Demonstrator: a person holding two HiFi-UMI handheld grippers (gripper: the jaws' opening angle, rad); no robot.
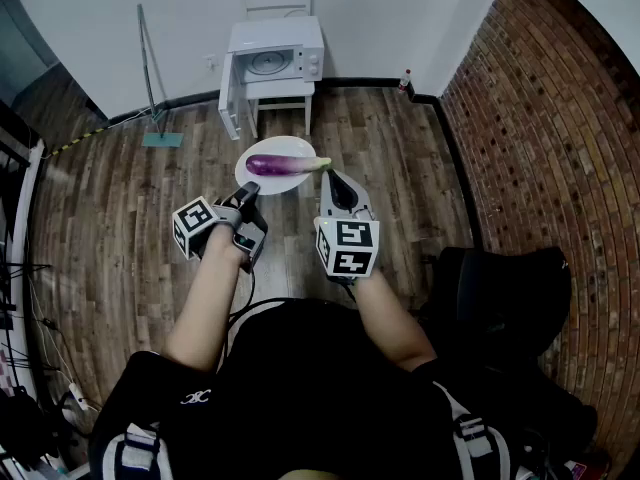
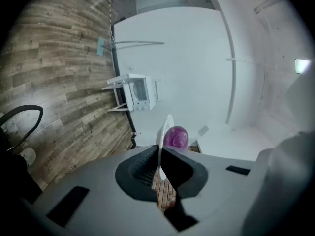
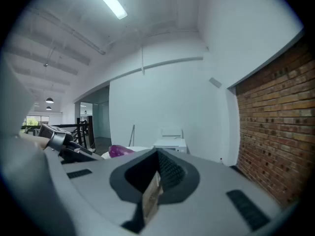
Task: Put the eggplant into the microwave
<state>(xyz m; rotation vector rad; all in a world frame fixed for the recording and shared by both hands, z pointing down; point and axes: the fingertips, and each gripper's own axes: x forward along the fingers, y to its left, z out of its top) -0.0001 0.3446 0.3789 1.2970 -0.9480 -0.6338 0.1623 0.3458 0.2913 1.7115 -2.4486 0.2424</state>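
A purple eggplant (image 1: 280,165) with a green stem lies on a white plate (image 1: 266,182) held up over the wooden floor. My left gripper (image 1: 248,194) is shut on the plate's near left rim. In the left gripper view the rim (image 2: 165,131) stands edge-on between the pads, with the eggplant (image 2: 175,136) behind it. My right gripper (image 1: 332,175) is shut on nothing, its tip beside the plate's right edge near the stem. In the right gripper view the eggplant (image 3: 118,151) shows to the left of the jaws. The white microwave (image 1: 276,56) stands ahead on a small white table, its door (image 1: 228,96) swung open.
A brick wall (image 1: 540,118) runs along the right, and a black chair (image 1: 500,288) stands at my right side. A thin pole on a teal base (image 1: 163,138) stands left of the microwave. A small bottle (image 1: 405,80) sits by the far corner. Cables lie at the far left.
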